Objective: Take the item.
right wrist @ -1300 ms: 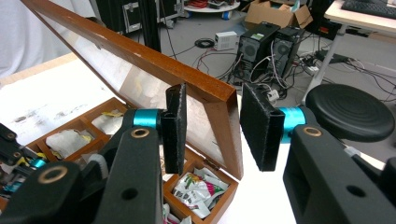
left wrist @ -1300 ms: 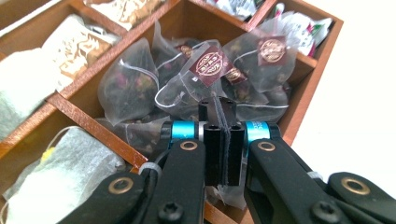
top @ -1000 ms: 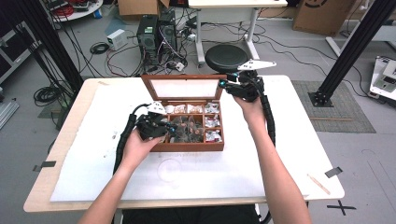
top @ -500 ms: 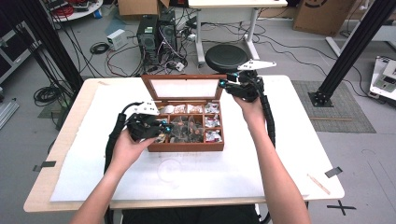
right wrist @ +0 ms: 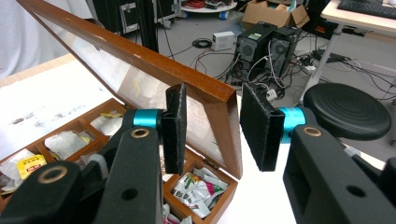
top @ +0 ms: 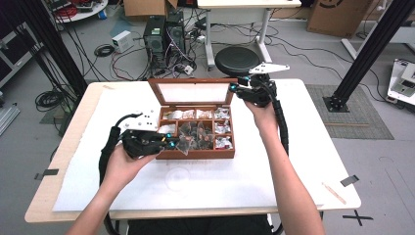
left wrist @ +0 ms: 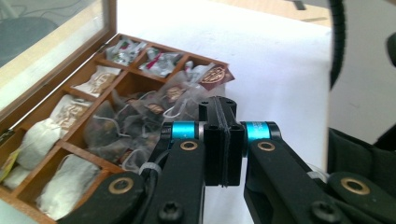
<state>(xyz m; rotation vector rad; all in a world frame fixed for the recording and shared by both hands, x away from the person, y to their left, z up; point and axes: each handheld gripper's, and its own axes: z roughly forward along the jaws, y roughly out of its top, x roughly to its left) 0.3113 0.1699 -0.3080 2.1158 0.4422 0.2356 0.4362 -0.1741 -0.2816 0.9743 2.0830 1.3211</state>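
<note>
An open wooden tea box [top: 195,154] stands mid-table, its compartments full of tea bags. Its glass lid [top: 191,91] stands upright. My right gripper [top: 232,89] is shut on the lid's right corner; in the right gripper view the lid's wooden frame [right wrist: 140,56] runs between the pads of that gripper [right wrist: 212,121]. My left gripper [top: 170,143] hovers at the box's front-left corner with its jaws pressed together [left wrist: 218,105]. A mesh tea bag [top: 185,144] with a brown tag [left wrist: 214,74] hangs at its tips, apparently pinched by an edge.
A white sheet [top: 254,171] covers the table. Behind the table stand a black stool [top: 237,58], computer towers [top: 164,32] and loose cables on the floor. Black frame posts [top: 367,54] rise at both sides.
My left gripper has drawn out of the box toward the left and risen, the tea bag coming with it. The right gripper and lid have kept still.
</note>
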